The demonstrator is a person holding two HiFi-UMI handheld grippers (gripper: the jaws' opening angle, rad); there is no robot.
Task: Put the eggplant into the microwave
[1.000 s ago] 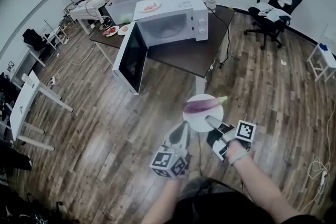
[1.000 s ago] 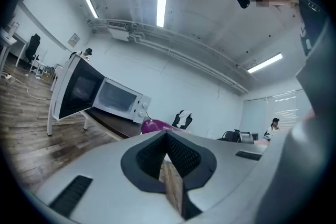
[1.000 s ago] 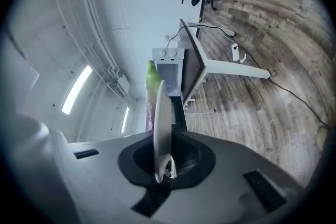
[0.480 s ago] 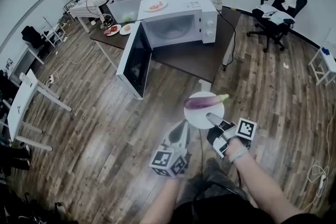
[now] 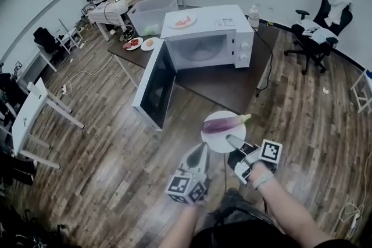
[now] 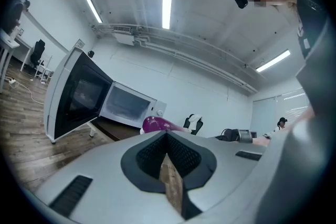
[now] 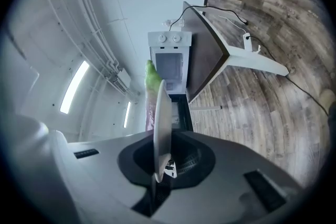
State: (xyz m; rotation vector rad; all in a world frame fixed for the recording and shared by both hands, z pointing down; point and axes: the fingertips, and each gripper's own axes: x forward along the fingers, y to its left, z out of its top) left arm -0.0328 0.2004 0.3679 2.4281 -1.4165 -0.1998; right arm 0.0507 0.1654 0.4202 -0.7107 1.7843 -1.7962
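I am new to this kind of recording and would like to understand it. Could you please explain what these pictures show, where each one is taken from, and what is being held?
No robot is here: a person holds a hand tool with two-jaw tongs in each hand. The head view comes from a camera on the person's head, looking down. The two gripper views come from cameras riding on each tool, looking along its jaws. The right tongs are shut on the rim of a white plate, and a purple eggplant lies on it. The left tongs are shut and hold nothing. Ahead, a white microwave stands on a dark table with its door open. A plate of red food rests on top of it.
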